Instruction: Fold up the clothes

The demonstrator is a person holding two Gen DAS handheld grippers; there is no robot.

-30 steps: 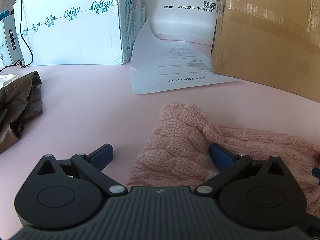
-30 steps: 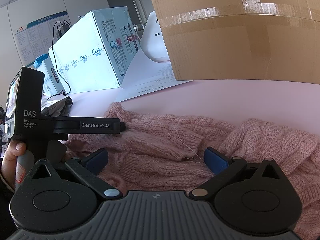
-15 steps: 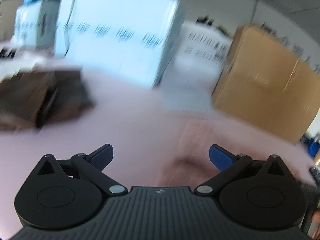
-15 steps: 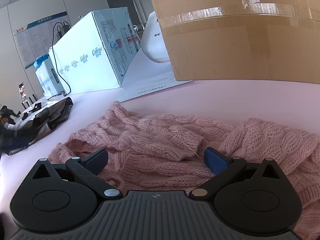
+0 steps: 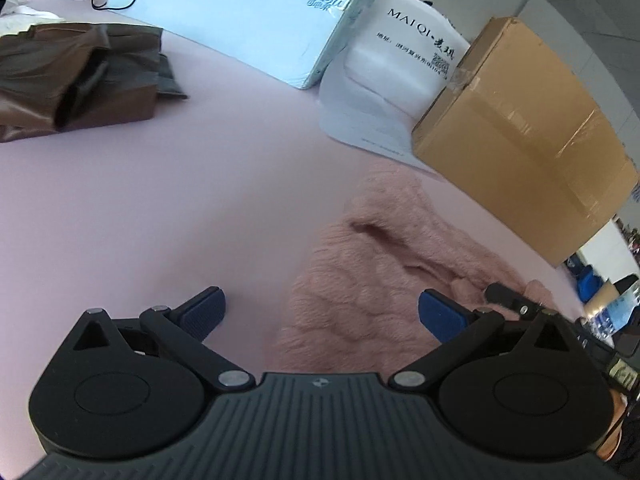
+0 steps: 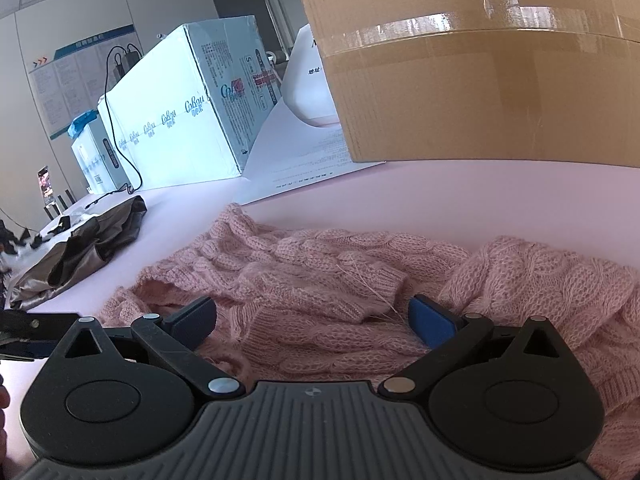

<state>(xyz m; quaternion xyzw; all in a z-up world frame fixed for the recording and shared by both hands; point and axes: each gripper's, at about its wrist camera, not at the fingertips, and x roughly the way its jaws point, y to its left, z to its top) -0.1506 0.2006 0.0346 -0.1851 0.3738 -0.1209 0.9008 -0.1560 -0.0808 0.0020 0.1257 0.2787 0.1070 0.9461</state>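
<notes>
A pink cable-knit sweater (image 6: 340, 280) lies crumpled on the pink table; it also shows in the left wrist view (image 5: 384, 272). My left gripper (image 5: 322, 312) is open and empty, raised above the sweater's left edge. My right gripper (image 6: 312, 320) is open and empty, low over the sweater with knit folds between its fingers. The tip of the right gripper (image 5: 508, 296) shows on the sweater at the right of the left wrist view.
A brown garment (image 5: 72, 80) lies at the left; it also shows in the right wrist view (image 6: 84, 248). A cardboard box (image 5: 532, 136), a white-blue carton (image 5: 248, 12), a white bag (image 5: 404, 56) and a paper sheet (image 6: 304, 160) line the back.
My left gripper has lifted off the sweater and swung back to the left, now seeing it from higher. It has left the right wrist view's centre. My right gripper has stayed put.
</notes>
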